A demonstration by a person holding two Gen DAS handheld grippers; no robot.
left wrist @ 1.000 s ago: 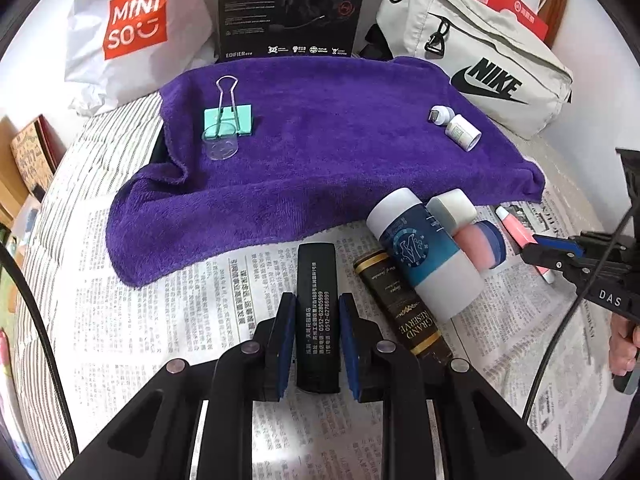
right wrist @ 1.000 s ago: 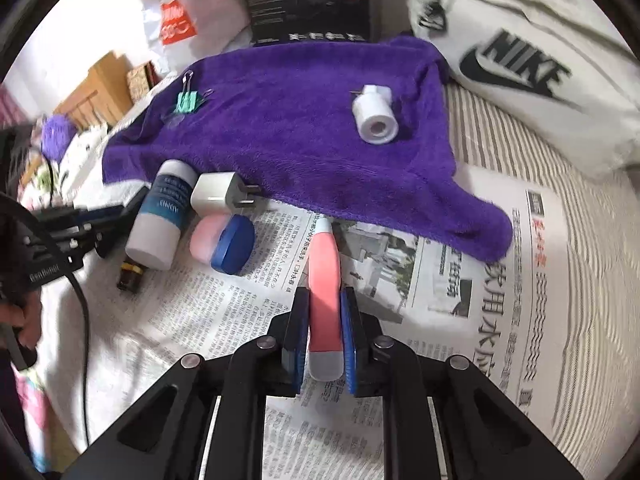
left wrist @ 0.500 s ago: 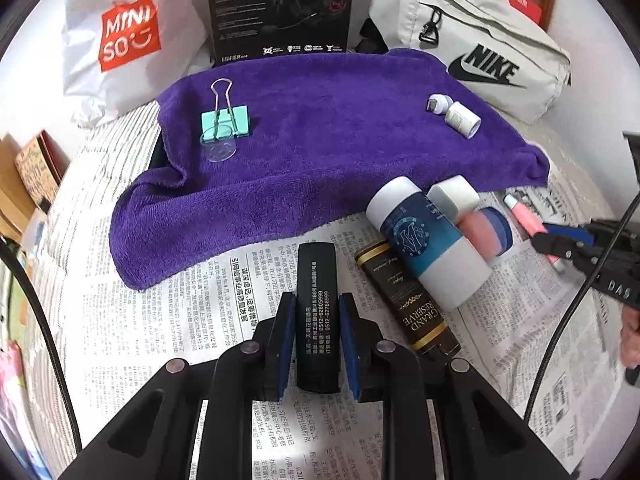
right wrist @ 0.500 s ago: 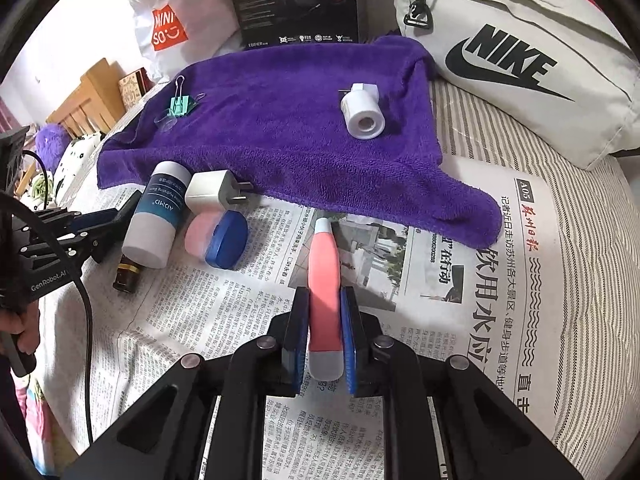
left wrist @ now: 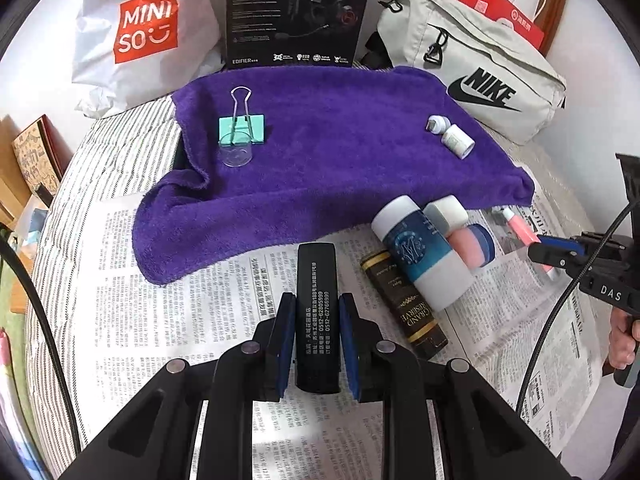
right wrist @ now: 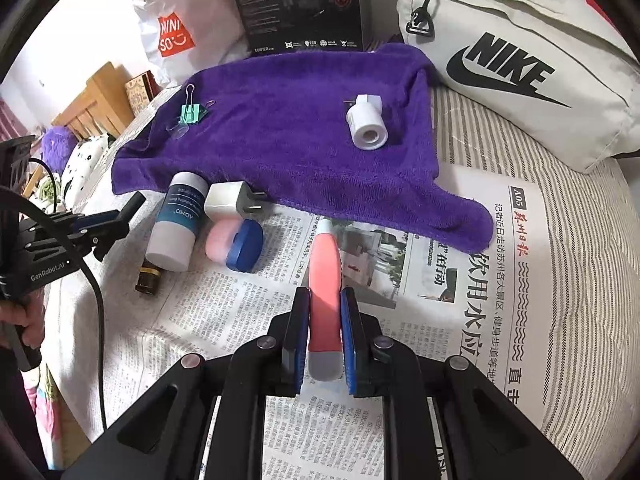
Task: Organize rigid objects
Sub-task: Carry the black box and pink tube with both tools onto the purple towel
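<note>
Binder clip (left wrist: pixel 241 129) on towel (left wrist: pixel 328 168), newspaper (left wrist: pixel 192 312) before

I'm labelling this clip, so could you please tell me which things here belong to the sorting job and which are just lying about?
Part of the job:
- left gripper, shut on black bar
- right gripper, shut on pink tube
- purple towel
- binder clip
- blue-white bottle
- white plug

Just lying about:
- Nike bag
- Miniso bag
- black box

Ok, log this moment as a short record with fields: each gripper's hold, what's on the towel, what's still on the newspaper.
left gripper: shut on black bar
right gripper: shut on pink tube
on purple towel: green binder clip, clear cap, white adapter
on newspaper: blue-labelled bottle, white plug, pink and blue case, dark bottle
</note>
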